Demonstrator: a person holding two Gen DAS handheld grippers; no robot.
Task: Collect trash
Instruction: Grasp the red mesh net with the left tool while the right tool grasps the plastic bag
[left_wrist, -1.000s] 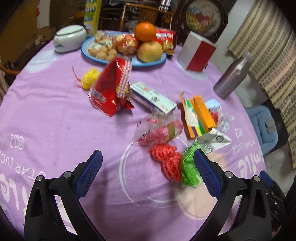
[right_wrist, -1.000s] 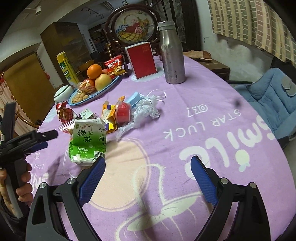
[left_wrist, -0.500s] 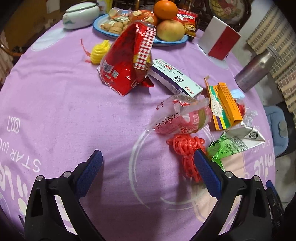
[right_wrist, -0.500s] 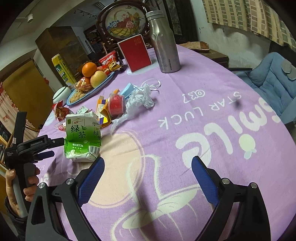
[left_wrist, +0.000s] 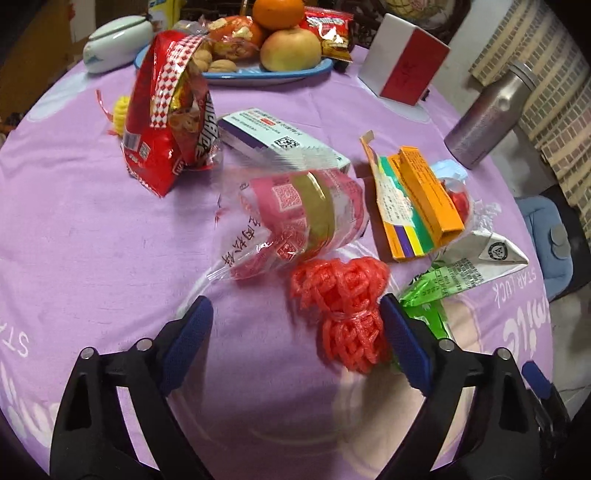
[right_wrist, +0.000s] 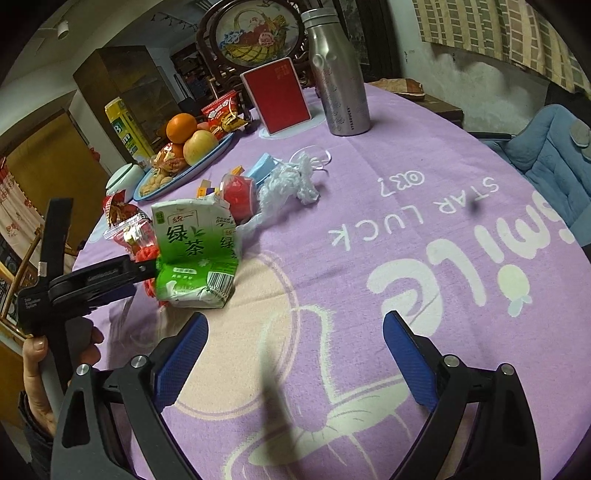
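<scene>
The left gripper (left_wrist: 295, 332) points down at the purple tablecloth (left_wrist: 92, 240) with its jaws closing; the red foam net (left_wrist: 343, 306) lies between them, close against the right-hand blue pad, and the pads do not yet press it. Just beyond the net lie a clear pink-printed wrapper (left_wrist: 291, 218), a red snack bag (left_wrist: 166, 110) standing upright and an orange carton (left_wrist: 413, 206). A crushed green tea carton (right_wrist: 195, 254) sits just beside the net. The right gripper (right_wrist: 295, 358) hangs over bare cloth near the tabletop's near edge, jaws wide apart and holding nothing. A fruit plate (left_wrist: 236, 75) stands at the far edge.
</scene>
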